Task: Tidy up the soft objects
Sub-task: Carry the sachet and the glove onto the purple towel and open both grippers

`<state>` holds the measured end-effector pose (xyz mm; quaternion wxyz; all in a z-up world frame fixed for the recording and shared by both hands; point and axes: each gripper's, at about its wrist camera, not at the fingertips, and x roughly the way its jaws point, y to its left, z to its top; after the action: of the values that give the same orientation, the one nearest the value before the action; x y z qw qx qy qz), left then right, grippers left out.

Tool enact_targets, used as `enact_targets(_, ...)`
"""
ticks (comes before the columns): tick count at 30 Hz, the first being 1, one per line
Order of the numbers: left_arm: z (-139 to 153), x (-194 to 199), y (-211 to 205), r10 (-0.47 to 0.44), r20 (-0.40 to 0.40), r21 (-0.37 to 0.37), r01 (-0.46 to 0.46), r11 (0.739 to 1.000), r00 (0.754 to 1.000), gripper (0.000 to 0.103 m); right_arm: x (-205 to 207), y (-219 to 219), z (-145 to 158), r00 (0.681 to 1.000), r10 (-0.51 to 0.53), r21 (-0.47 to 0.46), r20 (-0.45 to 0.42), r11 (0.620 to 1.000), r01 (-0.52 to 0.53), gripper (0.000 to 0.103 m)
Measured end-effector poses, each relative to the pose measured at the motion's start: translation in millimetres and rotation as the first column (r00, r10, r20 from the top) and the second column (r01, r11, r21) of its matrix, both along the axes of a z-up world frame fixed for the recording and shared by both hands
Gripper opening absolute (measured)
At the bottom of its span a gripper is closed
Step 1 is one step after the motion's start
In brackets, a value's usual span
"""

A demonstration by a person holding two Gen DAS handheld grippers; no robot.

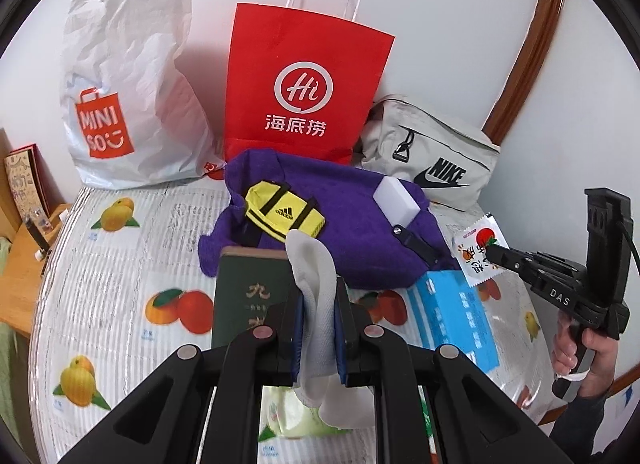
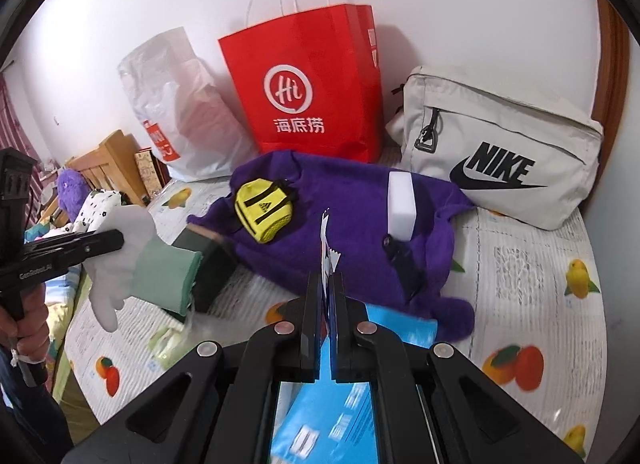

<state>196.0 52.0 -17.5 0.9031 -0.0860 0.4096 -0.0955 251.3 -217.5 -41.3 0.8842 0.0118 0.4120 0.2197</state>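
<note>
My left gripper (image 1: pixel 320 296) is shut on a white sock (image 1: pixel 316 264) with a green cuff (image 2: pixel 164 276), held above the table. My right gripper (image 2: pixel 327 276) is shut on a small snack packet (image 1: pixel 478 254), seen edge-on in its own view (image 2: pixel 326 244). A purple towel (image 1: pixel 340 232) lies mid-table with a small yellow adidas bag (image 1: pixel 284 214), a white sponge block (image 1: pixel 396 204) and a black clip (image 1: pixel 416 244) on it. A green book (image 1: pixel 252 296) lies just in front of the towel.
A red paper bag (image 1: pixel 304 84), a white Miniso plastic bag (image 1: pixel 128 84) and a grey Nike pouch (image 1: pixel 432 156) stand along the wall. A blue box (image 1: pixel 460 320) and a green wipes pack (image 1: pixel 288 412) lie on the fruit-print tablecloth (image 1: pixel 120 264). Plush toys (image 2: pixel 80 200) sit at left.
</note>
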Motion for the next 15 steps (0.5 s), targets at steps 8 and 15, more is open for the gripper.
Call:
enact_targets(8,-0.7,34.8,1.6,-0.002,0.001,0.001,0.002,1.000,1.000,0.013,43.0,1.2,-21.3,0.999,-0.025,-0.024,-0.029,0.999,0.024,0.003)
enact_targets(15,-7.9,55.4,-1.1,-0.020,-0.011,-0.015,0.020,1.000,1.000,0.013,71.3,6.4,-43.6,0.997,-0.012,-0.015,-0.081,1.000,0.011,0.003)
